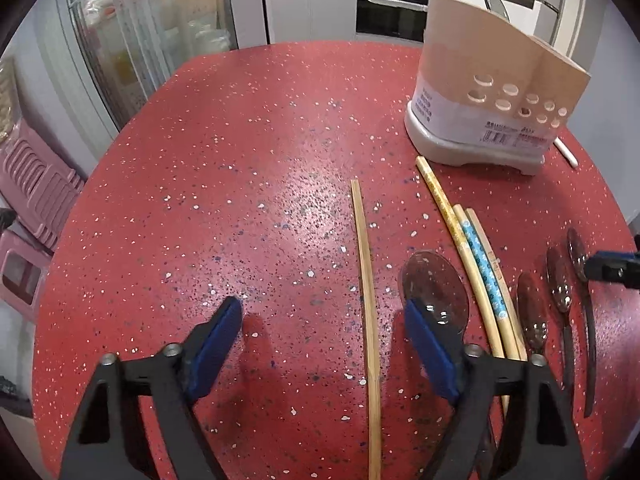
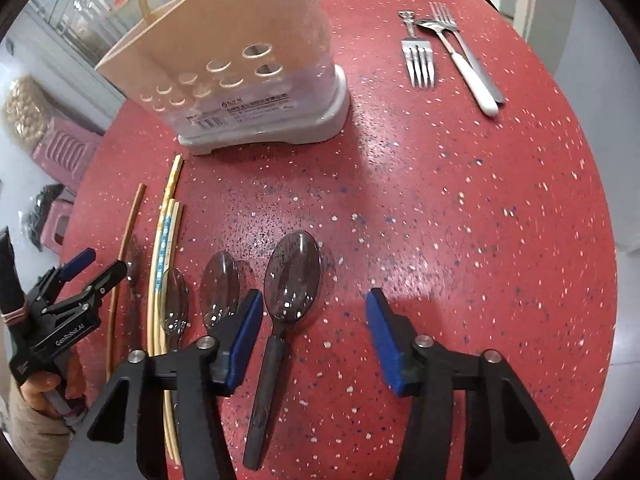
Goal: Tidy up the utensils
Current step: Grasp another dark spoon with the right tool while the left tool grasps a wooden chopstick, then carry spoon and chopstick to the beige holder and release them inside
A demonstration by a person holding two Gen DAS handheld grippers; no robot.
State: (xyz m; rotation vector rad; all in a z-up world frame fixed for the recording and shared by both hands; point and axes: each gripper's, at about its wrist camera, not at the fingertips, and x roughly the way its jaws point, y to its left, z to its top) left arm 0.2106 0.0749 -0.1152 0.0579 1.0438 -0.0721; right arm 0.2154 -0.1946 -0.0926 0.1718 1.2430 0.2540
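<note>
Nearly everything is left: chopsticks (image 1: 476, 264), spoons (image 2: 294, 276) and forks (image 2: 418, 60) lie outside the holder (image 2: 256, 92) (contents mostly hidden); left gripper (image 1: 324, 340) and right gripper (image 2: 314, 340) gape wide, holding nothing.

The counter (image 1: 240, 160) is red, flecked with white and dark specks. The utensil holder (image 1: 492, 96) is beige above a white base. One chopstick (image 1: 482, 268) carries a blue-and-white pattern, another (image 1: 366, 280) is plain tan. The spoons (image 2: 294, 276) are smoky translucent grey. The fingers (image 2: 248, 336) are blue on black arms.
</note>
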